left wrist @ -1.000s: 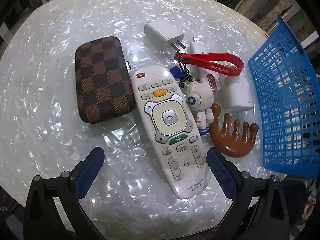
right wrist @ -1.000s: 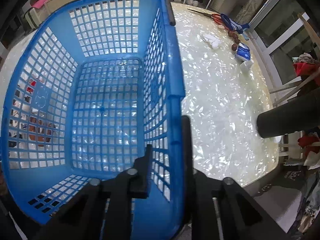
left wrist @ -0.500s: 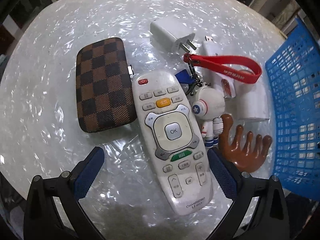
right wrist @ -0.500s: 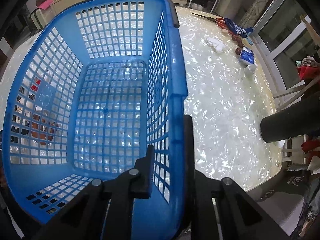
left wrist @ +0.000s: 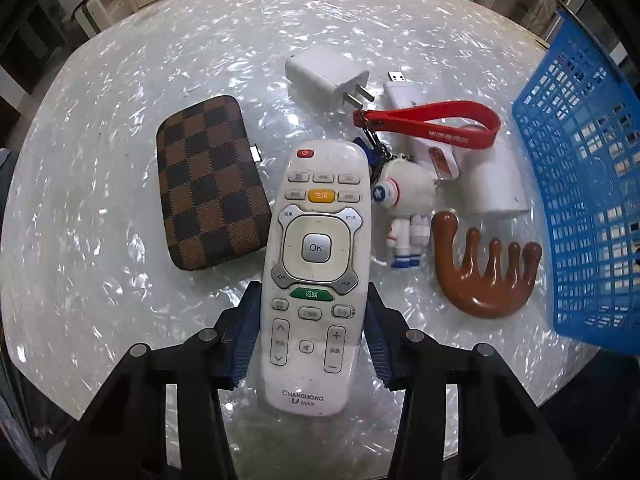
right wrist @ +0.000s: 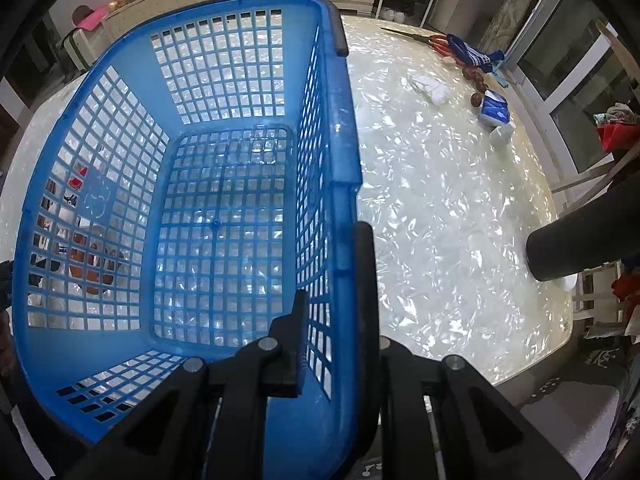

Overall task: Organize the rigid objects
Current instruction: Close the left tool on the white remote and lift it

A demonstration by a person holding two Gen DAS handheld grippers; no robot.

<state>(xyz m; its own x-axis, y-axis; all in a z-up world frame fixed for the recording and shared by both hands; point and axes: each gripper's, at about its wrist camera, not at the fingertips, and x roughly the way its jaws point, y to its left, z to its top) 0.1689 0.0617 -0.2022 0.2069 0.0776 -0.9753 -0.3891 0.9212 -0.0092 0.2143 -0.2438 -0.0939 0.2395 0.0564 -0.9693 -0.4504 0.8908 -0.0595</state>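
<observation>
A white remote point(left wrist: 316, 248) lies on the pearly table point(left wrist: 100, 260). My left gripper point(left wrist: 312, 292) points down over it, its jaws closing, and the blue pads point(left wrist: 246, 332) touch both long sides of the remote's lower half. Beside the remote lie a brown checked case point(left wrist: 208, 188), a white charger point(left wrist: 324, 76), an astronaut keychain point(left wrist: 404, 208) with a red strap point(left wrist: 432, 124), and a brown wooden comb point(left wrist: 488, 276). My right gripper point(right wrist: 334, 272) is shut on the right wall of the blue basket point(right wrist: 216, 80), which holds nothing.
The basket point(left wrist: 580, 200) stands just right of the objects. A white stick point(left wrist: 404, 92) and a white block point(left wrist: 496, 184) lie behind the keychain. Right of the basket are scissors point(right wrist: 436, 42), a blue packet point(right wrist: 494, 110) and a dark cylinder point(right wrist: 580, 236) at the table's edge.
The left jaws have gone from wide open to closed against the remote's sides, after the gripper shifted over the remote. The right gripper still grips the basket wall.
</observation>
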